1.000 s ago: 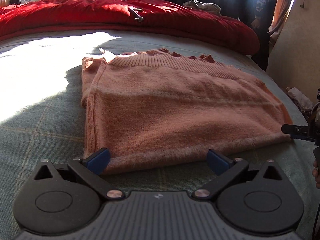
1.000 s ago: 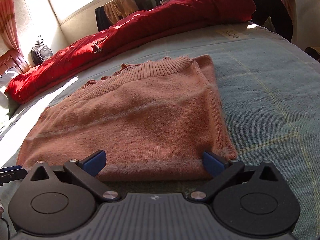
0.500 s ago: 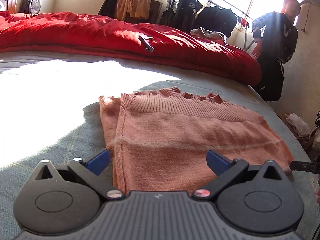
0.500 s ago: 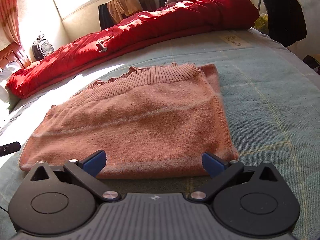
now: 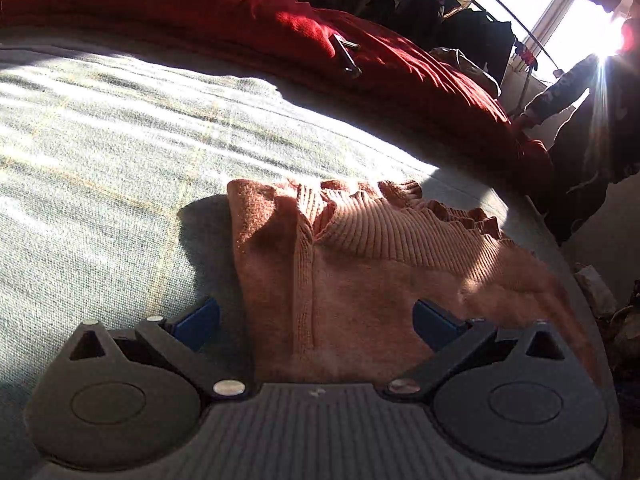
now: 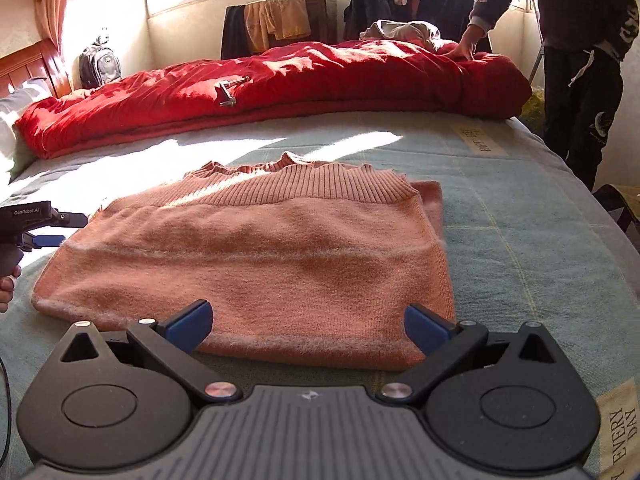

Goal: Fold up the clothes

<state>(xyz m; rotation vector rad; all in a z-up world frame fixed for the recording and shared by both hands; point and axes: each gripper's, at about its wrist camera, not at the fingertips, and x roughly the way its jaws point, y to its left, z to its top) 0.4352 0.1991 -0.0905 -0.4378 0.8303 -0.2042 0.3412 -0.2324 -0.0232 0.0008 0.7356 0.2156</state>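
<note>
Pink knit sweater (image 6: 256,256) lies folded flat on a pale green-blue bedspread (image 6: 520,220), ribbed hem w/ frilly edge toward the far side, fuzzy pale stripes across the body. Right gripper (image 6: 308,326) sits low at the sweater's near edge, blue-tipped fingers (image 6: 188,322) spread wide apart, nothing between them; near edge of the sweater runs just past the tips. Left gripper (image 5: 316,320) is over the sweater's left end, fingers likewise spread wide, one blue tip over bare bedspread, the other over the knit; whether they touch the fabric can't be told. In the right wrist view, the left gripper's body shows at the far left edge, beside the sweater's left end, w/ part of a hand (image 6: 7,286) on its grip. Red duvet (image 6: 280,76) is bunched along the far side of the bed, a small metal tool (image 6: 232,90) lying on it. Another person (image 6: 576,52) in dark clothes stands at the bed's far right corner, one hand on the duvet. Backpack (image 6: 99,65) stands by the wall near the headboard; clothes hang below the window.
</note>
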